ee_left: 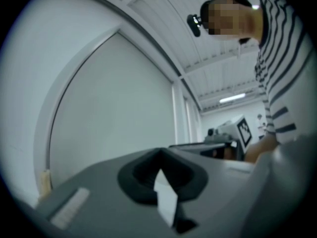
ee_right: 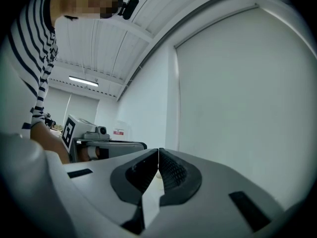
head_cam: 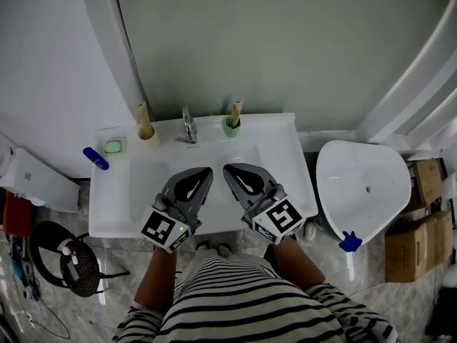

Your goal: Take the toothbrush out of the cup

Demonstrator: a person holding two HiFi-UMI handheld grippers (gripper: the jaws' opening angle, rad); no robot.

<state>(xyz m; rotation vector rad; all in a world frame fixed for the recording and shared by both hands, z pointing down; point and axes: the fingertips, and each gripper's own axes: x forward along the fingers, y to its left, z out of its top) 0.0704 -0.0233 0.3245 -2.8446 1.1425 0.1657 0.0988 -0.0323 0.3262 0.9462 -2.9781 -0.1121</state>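
Over the near half of the white washbasin (head_cam: 285, 164), both grippers point away from the person, tips close together. The left gripper (head_cam: 208, 171) has its jaws pressed together with nothing between them; the right gripper (head_cam: 228, 168) is likewise closed and empty. Straight ahead of the tips stands the chrome tap (head_cam: 188, 126). Ahead of the right jaws, a green cup (head_cam: 230, 128) holds a wooden-handled toothbrush (head_cam: 235, 111) upright. Ahead and left of the left jaws, a pale cup (head_cam: 148, 138) holds a second toothbrush (head_cam: 143, 118), with a green soap dish (head_cam: 113, 146) farther left.
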